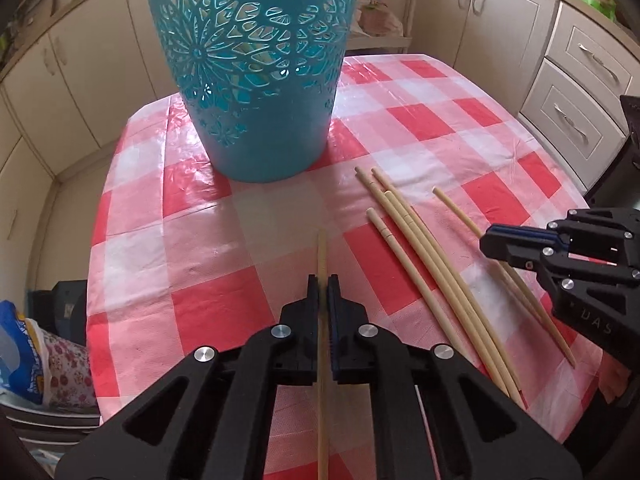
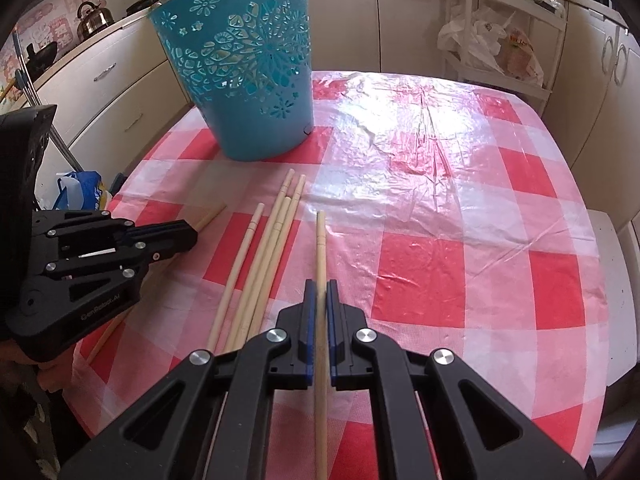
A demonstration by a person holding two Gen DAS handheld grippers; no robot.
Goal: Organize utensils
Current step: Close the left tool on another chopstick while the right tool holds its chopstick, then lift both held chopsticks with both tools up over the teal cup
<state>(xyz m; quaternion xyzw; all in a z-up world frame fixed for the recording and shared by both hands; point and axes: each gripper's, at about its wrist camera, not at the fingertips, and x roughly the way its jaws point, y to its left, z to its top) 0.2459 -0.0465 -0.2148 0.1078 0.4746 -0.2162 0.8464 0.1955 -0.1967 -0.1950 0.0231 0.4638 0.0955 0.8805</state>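
Observation:
A teal cut-out basket [image 1: 256, 80] stands at the far side of the checked table, also in the right wrist view [image 2: 248, 80]. My left gripper [image 1: 323, 284] is shut on a wooden chopstick [image 1: 322, 252] that runs forward between its jaws. My right gripper [image 2: 320, 288] is shut on another chopstick [image 2: 320, 248] in the same way. Several loose chopsticks [image 1: 404, 232] lie on the cloth between the two grippers, also in the right wrist view [image 2: 264, 248]. The right gripper [image 1: 512, 246] shows at the right of the left view, the left gripper [image 2: 176, 236] at the left of the right view.
The red and white checked tablecloth [image 2: 440, 200] covers a table with rounded edges. Cream kitchen cabinets [image 1: 572, 92] surround it. A shelf with bags [image 2: 500, 40] stands behind the table. A blue and white bag [image 1: 20, 352] sits on the floor at the left.

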